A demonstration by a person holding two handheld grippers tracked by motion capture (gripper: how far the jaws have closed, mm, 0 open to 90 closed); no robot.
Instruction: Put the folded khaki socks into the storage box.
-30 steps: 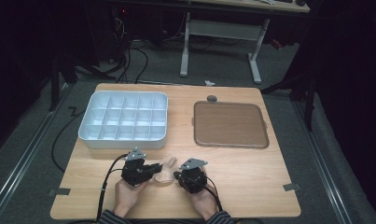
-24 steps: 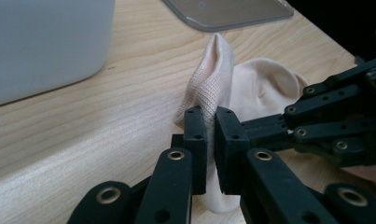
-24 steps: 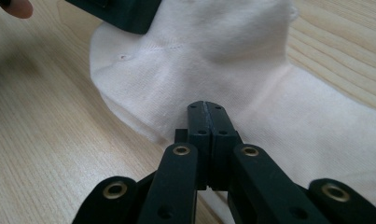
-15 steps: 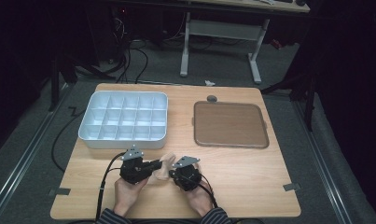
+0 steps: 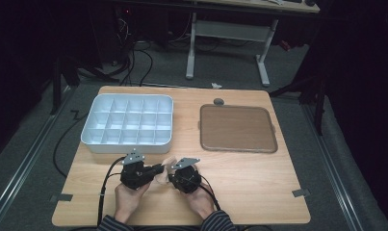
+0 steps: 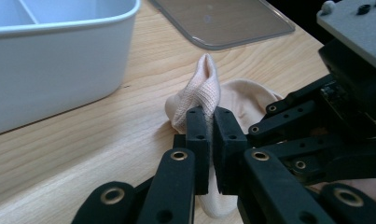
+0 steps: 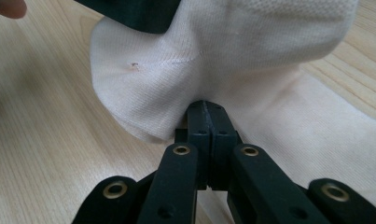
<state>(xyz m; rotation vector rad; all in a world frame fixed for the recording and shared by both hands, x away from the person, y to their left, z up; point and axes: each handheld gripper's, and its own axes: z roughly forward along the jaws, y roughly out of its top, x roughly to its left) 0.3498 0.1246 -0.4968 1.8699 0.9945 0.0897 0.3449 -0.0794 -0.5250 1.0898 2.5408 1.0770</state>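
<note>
A cream sock (image 5: 166,163) lies bunched on the wooden table (image 5: 259,183) near its front edge, between my two grippers. My left gripper (image 5: 161,169) points right and is shut on a fold of the sock (image 6: 200,91), which stands up past its tips (image 6: 211,120). My right gripper (image 5: 173,176) points left, close against the left one. Its jaws (image 7: 206,110) are shut on the sock's edge (image 7: 232,51). The right gripper's black body (image 6: 330,116) is right beside the left jaws.
A white compartment tray (image 5: 128,144) stands at the back left, its wall (image 6: 50,70) close to the left gripper. A brown flat tray (image 5: 237,128) lies at the back right. A small dark knob (image 5: 219,101) sits behind it. Cables trail off the front edge.
The right gripper has moved left toward the left gripper. The sock between them is more bunched and less of it shows.
</note>
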